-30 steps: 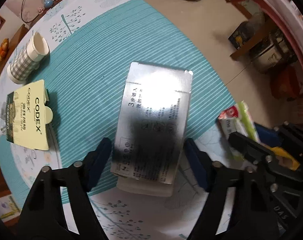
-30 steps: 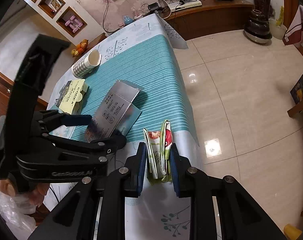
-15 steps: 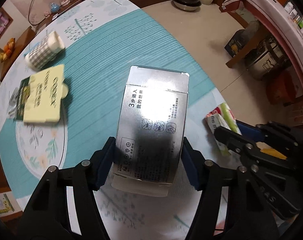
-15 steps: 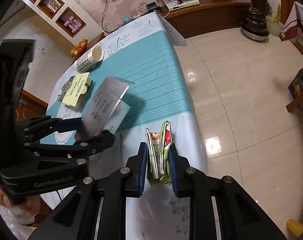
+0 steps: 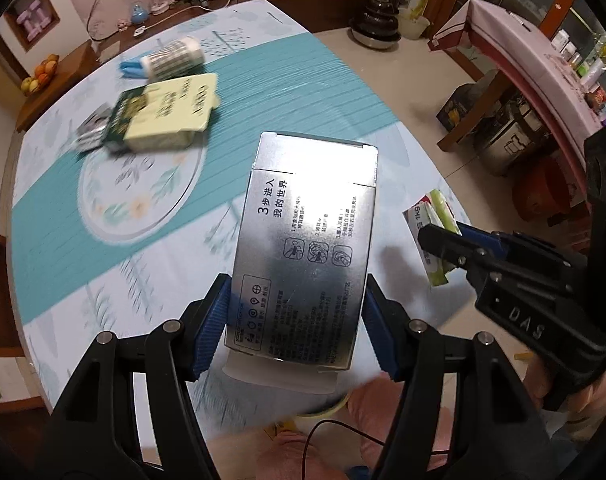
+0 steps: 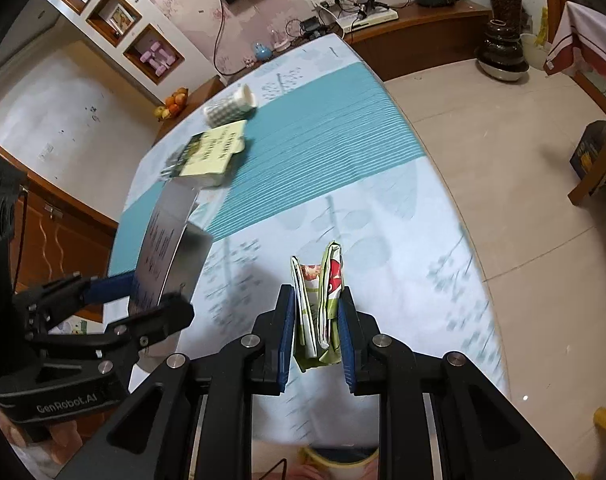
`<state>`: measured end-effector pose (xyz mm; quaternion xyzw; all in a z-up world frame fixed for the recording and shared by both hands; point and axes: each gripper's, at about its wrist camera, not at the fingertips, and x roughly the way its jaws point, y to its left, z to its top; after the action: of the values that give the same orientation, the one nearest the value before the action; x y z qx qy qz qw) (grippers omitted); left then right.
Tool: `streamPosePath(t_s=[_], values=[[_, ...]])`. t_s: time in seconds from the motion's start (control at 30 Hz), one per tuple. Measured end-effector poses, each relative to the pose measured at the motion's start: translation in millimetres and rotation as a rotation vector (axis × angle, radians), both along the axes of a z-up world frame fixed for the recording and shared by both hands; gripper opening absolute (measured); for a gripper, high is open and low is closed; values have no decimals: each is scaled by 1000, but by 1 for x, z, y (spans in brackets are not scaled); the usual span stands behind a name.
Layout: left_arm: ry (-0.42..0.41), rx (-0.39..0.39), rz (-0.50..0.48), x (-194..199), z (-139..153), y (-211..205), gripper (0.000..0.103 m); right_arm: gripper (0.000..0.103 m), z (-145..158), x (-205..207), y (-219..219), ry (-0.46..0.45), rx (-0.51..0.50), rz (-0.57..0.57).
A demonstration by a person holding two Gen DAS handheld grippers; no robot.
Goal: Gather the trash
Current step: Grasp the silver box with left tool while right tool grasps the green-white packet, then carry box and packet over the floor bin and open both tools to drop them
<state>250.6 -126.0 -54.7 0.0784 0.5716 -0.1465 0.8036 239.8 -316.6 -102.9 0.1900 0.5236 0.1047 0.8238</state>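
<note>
We clamp silver box (image 5: 303, 248) in left tool (image 5: 297, 330), folded wrapper (image 6: 319, 312) in right tool (image 6: 317, 338); both clear of worktop (image 5: 103, 264), likely for binning.

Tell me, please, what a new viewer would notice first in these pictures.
First, the shiny silver box clamped in the left gripper, held above the near edge of the table. Next, the folded colourful wrapper pinched in the right gripper. Farther back lie a yellow-green carton and a tipped checked cup.
</note>
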Motion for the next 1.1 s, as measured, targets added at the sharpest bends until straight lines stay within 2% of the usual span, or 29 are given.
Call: streamPosePath(t_s=[0.23,0.53,0.8,1.0,1.1], values=[[-32,-60,-30,-75,28,54,60,20,33,-73,47,-33,-10,-48],[-40,-112,-136,-159,39,108,60,19,56,-185,109,-66,-51,-131],[0,-99,-215,-213,17,127,61,18,37,-273,146,-9,-46,-205],[38,-102,-285,-247,-6,117,61,18,17,-313,147,42,-26,-264],[57,-100,-307,-258,-23,108,61,18,-3,-328,143,82,-5,-304]])
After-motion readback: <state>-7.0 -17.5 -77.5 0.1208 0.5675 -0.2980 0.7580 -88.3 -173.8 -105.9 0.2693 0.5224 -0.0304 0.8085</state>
